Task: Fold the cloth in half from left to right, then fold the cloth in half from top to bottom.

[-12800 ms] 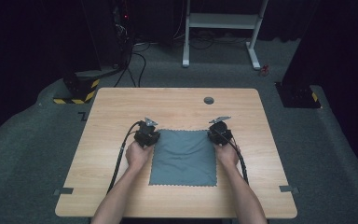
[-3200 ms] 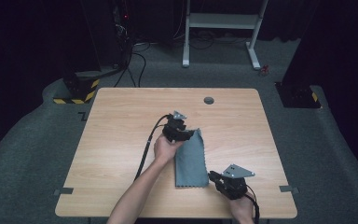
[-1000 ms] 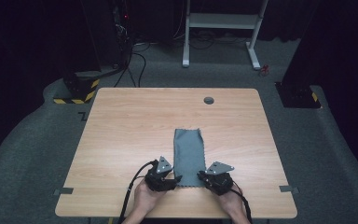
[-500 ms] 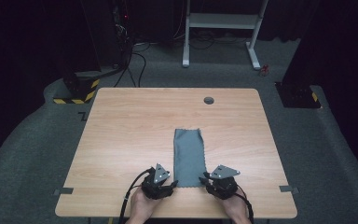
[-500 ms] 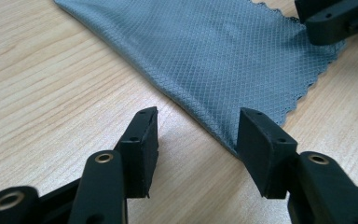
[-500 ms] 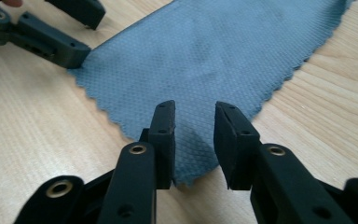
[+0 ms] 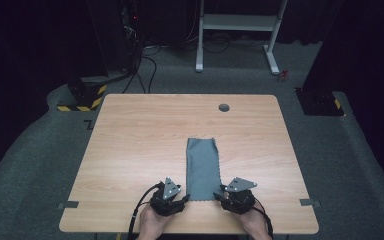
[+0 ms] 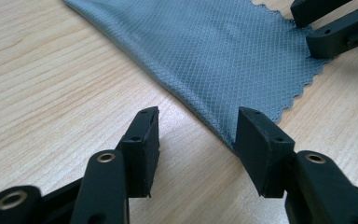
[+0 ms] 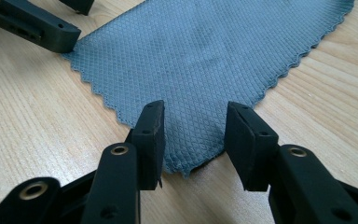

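A grey cloth (image 7: pixel 203 167) lies folded into a narrow strip on the wooden table (image 7: pixel 140 145), its long side running away from me. My left gripper (image 7: pixel 182 197) sits at the strip's near left corner. In the left gripper view it (image 8: pixel 198 119) stands open, with the folded edge (image 8: pixel 205 70) ending beside its right jaw. My right gripper (image 7: pixel 222 196) is at the near right corner. Its jaws (image 9: pixel 193 109) have just been opening and stand apart, with the cloth's corner (image 9: pixel 191 140) lying loose between them.
A round cable hole (image 7: pixel 224 107) sits near the table's far edge. Grey tape tabs mark the near left (image 7: pixel 68 204) and near right (image 7: pixel 306 202) edges. A white desk frame (image 7: pixel 240 22) stands on the dark floor beyond the table.
The cloth was spread square at first and now lies folded into a narrow strip. Both grippers have come to its near end, and in the last second they hardly shifted.
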### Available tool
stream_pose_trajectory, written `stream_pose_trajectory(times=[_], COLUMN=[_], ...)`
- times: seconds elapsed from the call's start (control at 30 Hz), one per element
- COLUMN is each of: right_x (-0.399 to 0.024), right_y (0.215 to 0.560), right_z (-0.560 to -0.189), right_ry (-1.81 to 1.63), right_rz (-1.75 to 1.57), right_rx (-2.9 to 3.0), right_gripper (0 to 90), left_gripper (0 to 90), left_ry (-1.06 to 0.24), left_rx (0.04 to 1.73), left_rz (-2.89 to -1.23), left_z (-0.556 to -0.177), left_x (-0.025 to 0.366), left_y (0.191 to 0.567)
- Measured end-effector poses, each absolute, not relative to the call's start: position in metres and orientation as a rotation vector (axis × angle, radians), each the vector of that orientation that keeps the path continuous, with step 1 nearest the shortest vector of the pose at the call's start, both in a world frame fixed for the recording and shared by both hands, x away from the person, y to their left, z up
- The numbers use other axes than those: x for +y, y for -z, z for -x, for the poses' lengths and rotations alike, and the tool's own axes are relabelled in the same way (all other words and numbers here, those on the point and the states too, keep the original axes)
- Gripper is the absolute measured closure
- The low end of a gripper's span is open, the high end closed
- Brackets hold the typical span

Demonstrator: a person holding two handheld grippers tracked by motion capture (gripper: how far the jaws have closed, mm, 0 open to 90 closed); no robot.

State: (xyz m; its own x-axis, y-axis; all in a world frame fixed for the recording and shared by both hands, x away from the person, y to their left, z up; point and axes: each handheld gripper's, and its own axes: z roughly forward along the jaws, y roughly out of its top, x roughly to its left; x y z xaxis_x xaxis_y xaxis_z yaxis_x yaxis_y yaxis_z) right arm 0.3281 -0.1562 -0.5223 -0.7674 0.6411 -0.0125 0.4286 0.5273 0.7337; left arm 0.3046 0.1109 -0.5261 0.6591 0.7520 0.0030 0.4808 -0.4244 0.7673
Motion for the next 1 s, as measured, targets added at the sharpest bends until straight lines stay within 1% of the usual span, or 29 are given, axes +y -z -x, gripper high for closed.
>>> stream_pose_trajectory(times=[0.17, 0.37, 0.67, 0.8, 0.83, 0.87, 0.93, 0.97, 1.0], right_x=[-0.154, -0.151, -0.149, -0.149, -0.149, -0.150, -0.154, -0.156, -0.157], right_y=[0.523, 0.523, 0.523, 0.521, 0.520, 0.520, 0.520, 0.519, 0.517], right_z=[-0.325, -0.321, -0.318, -0.324, -0.325, -0.327, -0.332, -0.335, -0.338], right_ry=[-1.081, -1.077, -1.078, -1.064, -1.063, -1.068, -1.106, -1.115, -1.119], right_rz=[-0.929, -0.926, -0.927, -0.896, -0.908, -0.912, -0.926, -0.933, -0.934], right_rx=[2.472, 2.456, 2.459, 2.496, 2.502, 2.501, 2.518, 2.524, 2.518], right_gripper=[57.8, 59.7, 59.4, 58.0, 59.3, 62.6, 73.9, 76.5, 79.6], left_gripper=[50.3, 51.6, 53.5, 53.8, 53.7, 53.6, 52.4, 50.6, 49.1], left_ry=[-0.431, -0.442, -0.440, -0.432, -0.430, -0.425, -0.382, -0.347, -0.346], left_rx=[0.942, 0.950, 0.937, 0.939, 0.935, 0.936, 0.943, 0.941, 0.936], left_rz=[-2.112, -2.100, -2.105, -2.111, -2.112, -2.109, -2.114, -2.121, -2.126], left_z=[-0.304, -0.300, -0.298, -0.299, -0.300, -0.300, -0.303, -0.307, -0.308], left_x=[0.115, 0.118, 0.120, 0.119, 0.120, 0.120, 0.122, 0.123, 0.123], left_y=[0.525, 0.526, 0.526, 0.525, 0.525, 0.525, 0.524, 0.522, 0.521])
